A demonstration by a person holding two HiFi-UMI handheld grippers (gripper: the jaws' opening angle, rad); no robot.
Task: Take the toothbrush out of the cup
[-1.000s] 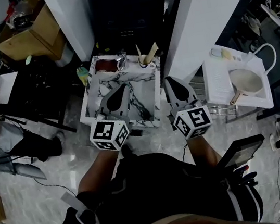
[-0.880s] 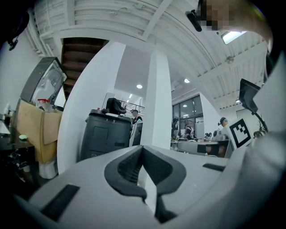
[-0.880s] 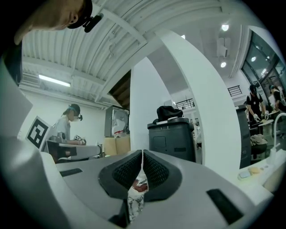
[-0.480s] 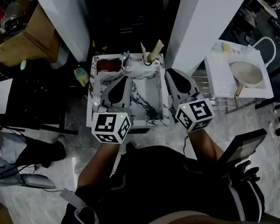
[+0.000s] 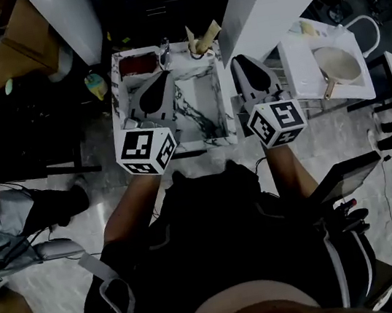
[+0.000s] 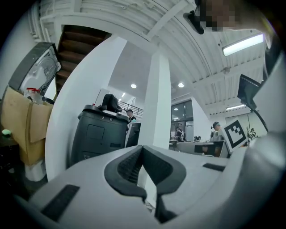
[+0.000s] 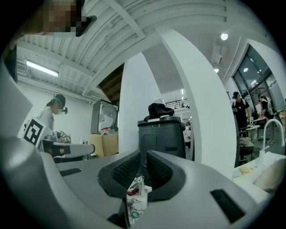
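**Item: toothbrush (image 5: 210, 31).** Stands in the cup (image 5: 197, 44) at the far edge of the marble desk (image 5: 204, 117), just right of the tap (image 5: 164, 46). Its long axis is tilted. The lower end sits in the cup, and the upper end leans away from the person and toward the right in the head view. A second upright stick shows in the same cup; what it is cannot be told.

**Item: left gripper (image 5: 166, 76).** Held level over the desk with its fingers (image 6: 129, 163) pressed together and nothing between them. The cup lies ahead of it and off to its right. Neither cup nor toothbrush shows in the left gripper view.

**Item: right gripper (image 5: 237, 60).** Held level at the desk's right edge. Its fingers (image 7: 157, 167) are opening, a narrow slit apart, and pinch nothing. Only the tap shows through the slit, well beyond them. The cup lies ahead and off to its left.

**Relation that counts:** the cup sits between the two lines of aim, well apart from both grippers. The toothbrush's free end leans toward the right gripper's side, so that hand seems better placed. It would need to go forward and leftward.
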